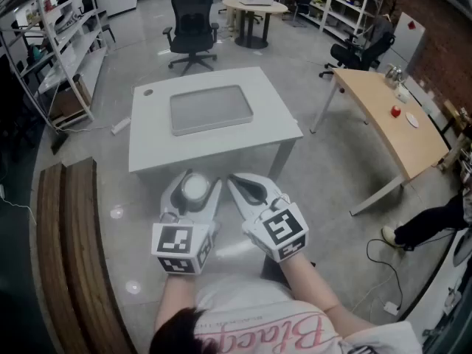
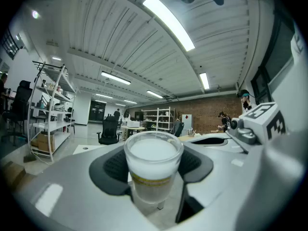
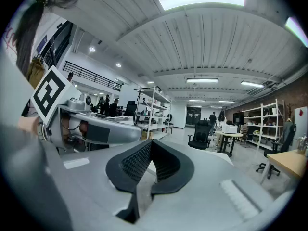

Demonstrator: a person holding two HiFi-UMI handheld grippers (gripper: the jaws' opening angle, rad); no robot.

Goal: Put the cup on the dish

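Observation:
A frosted white cup stands upright between the dark pads of my left gripper, which is shut on it. My right gripper is right beside it, shut with nothing between its jaws. Both are held in the air above the floor, short of the near edge of the white table. On that table lies the dish, a flat grey rectangular tray with nothing on it. In the left gripper view the tray is hidden behind the cup.
A curved wooden bench runs along my left. A black office chair stands beyond the table, and a wooden desk is at the right. Metal shelves line the left wall. A person's leg shows at the right edge.

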